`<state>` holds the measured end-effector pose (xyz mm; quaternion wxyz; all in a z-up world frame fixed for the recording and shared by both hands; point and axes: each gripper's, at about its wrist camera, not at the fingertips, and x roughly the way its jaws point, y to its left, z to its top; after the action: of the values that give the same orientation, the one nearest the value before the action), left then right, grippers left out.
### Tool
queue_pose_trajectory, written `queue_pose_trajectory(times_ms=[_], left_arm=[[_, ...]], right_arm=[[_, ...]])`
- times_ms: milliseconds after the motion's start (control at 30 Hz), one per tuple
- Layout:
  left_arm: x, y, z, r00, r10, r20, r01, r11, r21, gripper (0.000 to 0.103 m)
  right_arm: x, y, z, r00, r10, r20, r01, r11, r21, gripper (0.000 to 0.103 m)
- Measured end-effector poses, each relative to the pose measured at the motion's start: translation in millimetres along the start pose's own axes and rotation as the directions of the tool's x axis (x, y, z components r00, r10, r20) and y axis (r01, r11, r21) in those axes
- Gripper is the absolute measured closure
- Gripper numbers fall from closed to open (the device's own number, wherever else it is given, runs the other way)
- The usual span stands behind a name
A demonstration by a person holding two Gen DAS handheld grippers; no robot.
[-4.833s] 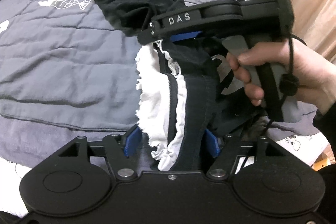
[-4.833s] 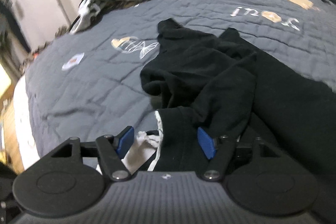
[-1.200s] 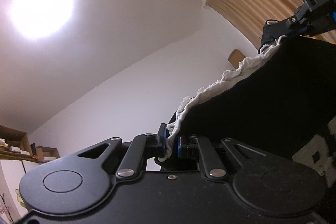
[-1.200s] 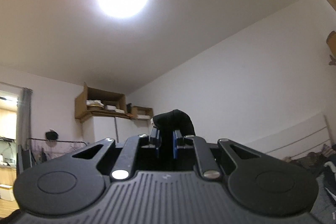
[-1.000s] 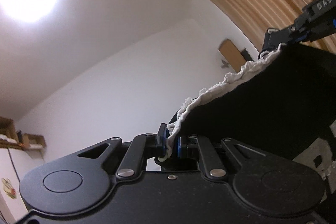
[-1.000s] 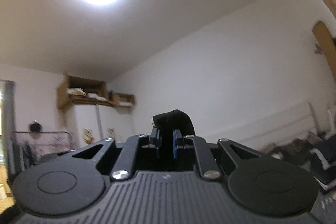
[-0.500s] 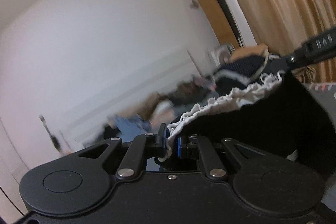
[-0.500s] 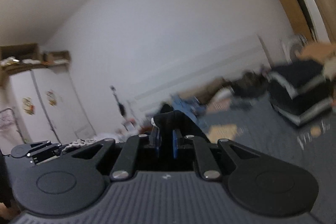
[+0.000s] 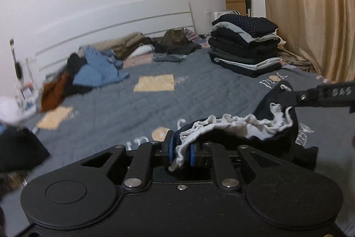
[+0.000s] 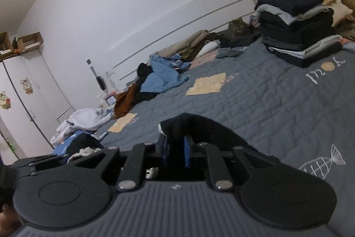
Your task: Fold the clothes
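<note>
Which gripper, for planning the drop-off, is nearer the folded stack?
Right, likely. The right gripper is on the side toward the folded stack; the left gripper, jaws opening around the black garment, is farther off.

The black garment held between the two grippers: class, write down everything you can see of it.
The black garment looks like soft knit, with a frayed white edge bunched along its top. It sags, crumpled, between the left gripper and the right gripper, over the grey quilt. Both grippers' jaws are opening, with cloth between the pads of each. Its lower part is hidden, so whether it rests on the quilt cannot be told.
</note>
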<state>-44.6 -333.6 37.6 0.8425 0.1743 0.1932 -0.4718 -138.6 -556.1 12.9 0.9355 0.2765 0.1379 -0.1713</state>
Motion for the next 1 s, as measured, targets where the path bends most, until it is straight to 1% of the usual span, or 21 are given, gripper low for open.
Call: queue_pose_trajectory(times_ms=[33,67,100,133,233,300,367,467,533,600,667,733,800,867,933,1000], left_arm=[[-1,0,-5,1.0,-0.011,-0.004,0.011,0.999,-0.032,0.076],[-1,1,-8,1.0,-0.029,-0.01,0.029,0.997,-0.068,0.063],[-3,2,-13,0.999,-0.046,-0.015,0.044,0.994,-0.102,0.046],[-6,2,-20,0.998,-0.059,-0.018,0.056,0.99,-0.13,0.042],[-17,5,-41,0.995,-0.095,-0.022,0.089,0.974,-0.209,0.041],[-23,5,-52,0.995,-0.099,-0.014,0.092,0.965,-0.244,0.038],[-26,8,-60,0.995,-0.099,-0.001,0.095,0.959,-0.267,0.038],[-30,22,-63,0.993,-0.111,0.026,0.114,0.953,-0.281,0.038],[-30,36,-62,0.995,-0.082,0.053,0.094,0.954,-0.284,0.036],[-26,55,-67,0.996,-0.06,0.07,0.079,0.941,-0.329,0.034],[-21,74,-73,0.997,-0.042,0.066,0.064,0.925,-0.375,0.034],[-13,90,-78,0.999,-0.003,0.052,0.023,0.92,-0.39,0.034],[-5,100,-80,0.998,0.052,0.035,-0.036,0.929,-0.369,0.034],[2,101,-80,0.995,0.101,0.013,-0.092,0.948,-0.304,0.034],[10,97,-82,0.993,0.118,-0.016,-0.119,0.965,-0.232,0.034],[18,91,-85,0.992,0.124,-0.039,-0.129,0.974,-0.184,0.034]], right_arm=[[0,-2,-4,1.0,-0.003,-0.005,0.003,1.0,-0.007,0.087],[-1,-4,-9,1.0,-0.006,-0.011,0.006,1.0,-0.014,0.085],[-2,-6,-11,1.0,-0.008,-0.017,0.008,1.0,-0.015,0.085],[-3,-7,-12,1.0,-0.009,-0.024,0.008,1.0,-0.007,0.084],[-7,-13,-14,0.999,-0.011,-0.044,0.011,1.0,0.017,0.079],[-9,-15,-14,0.999,-0.01,-0.054,0.012,1.0,0.027,0.075],[-12,-14,-12,0.999,-0.005,-0.049,0.006,1.0,0.022,0.071],[-17,-12,-10,0.999,0.006,-0.04,-0.006,1.0,0.018,0.068],[-22,-12,-6,0.999,0.018,-0.028,-0.018,0.999,0.034,0.066],[-25,-14,-3,0.999,0.027,-0.019,-0.026,0.999,0.04,0.064],[-27,-16,-2,1.0,0.027,-0.015,-0.026,0.999,0.041,0.063],[-29,-19,-1,1.0,0.025,-0.012,-0.024,0.999,0.043,0.062],[-29,-22,0,1.0,0.022,-0.012,-0.022,0.999,0.043,0.062],[-27,-23,-2,1.0,0.019,-0.024,-0.018,0.999,0.039,0.061],[-24,-25,-3,0.999,0.017,-0.038,-0.016,0.999,0.037,0.061],[-20,-26,-5,0.999,0.019,-0.049,-0.017,0.999,0.041,0.061]])
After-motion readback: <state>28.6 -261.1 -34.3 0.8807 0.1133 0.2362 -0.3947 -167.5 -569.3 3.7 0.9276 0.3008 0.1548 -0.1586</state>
